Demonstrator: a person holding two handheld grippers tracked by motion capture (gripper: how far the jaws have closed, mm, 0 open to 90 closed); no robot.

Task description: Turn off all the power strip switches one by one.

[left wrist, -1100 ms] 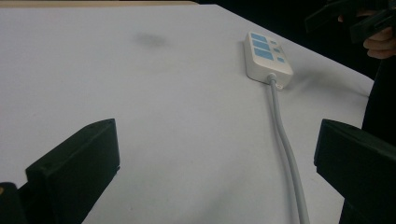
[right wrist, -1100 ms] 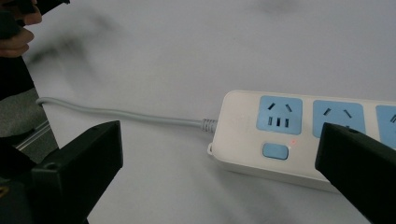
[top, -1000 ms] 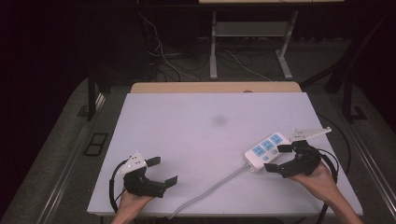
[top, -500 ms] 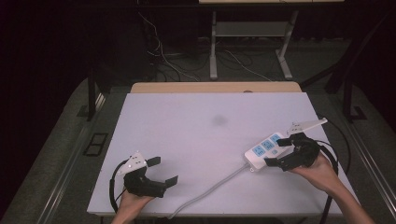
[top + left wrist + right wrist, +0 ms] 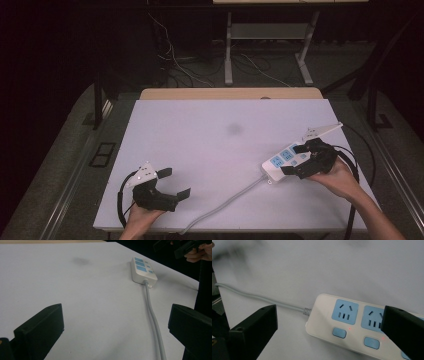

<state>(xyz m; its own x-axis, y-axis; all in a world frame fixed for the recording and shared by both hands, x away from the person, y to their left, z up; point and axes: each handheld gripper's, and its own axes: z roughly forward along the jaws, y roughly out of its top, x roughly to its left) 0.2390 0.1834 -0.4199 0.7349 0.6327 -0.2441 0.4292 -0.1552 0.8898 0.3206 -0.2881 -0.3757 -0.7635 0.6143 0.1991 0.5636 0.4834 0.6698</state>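
Right gripper [image 5: 296, 159] held over power strip [image 5: 282, 161], jaws spread, nothing pinched. Left gripper [image 5: 175, 183] held near table [image 5: 210, 150] edge, jaws spread.

A white bench [image 5: 200, 150] carries a faint dark smudge [image 5: 234, 129] near its middle, and a strip of tan wood [image 5: 200, 93] runs along its far edge. Beyond it, on the grey floor [image 5: 65, 165], loose cables [image 5: 175, 60] lie tangled beside the metal legs of a stand [image 5: 228, 45]. A dark floor socket plate [image 5: 102, 154] sits left of the bench.
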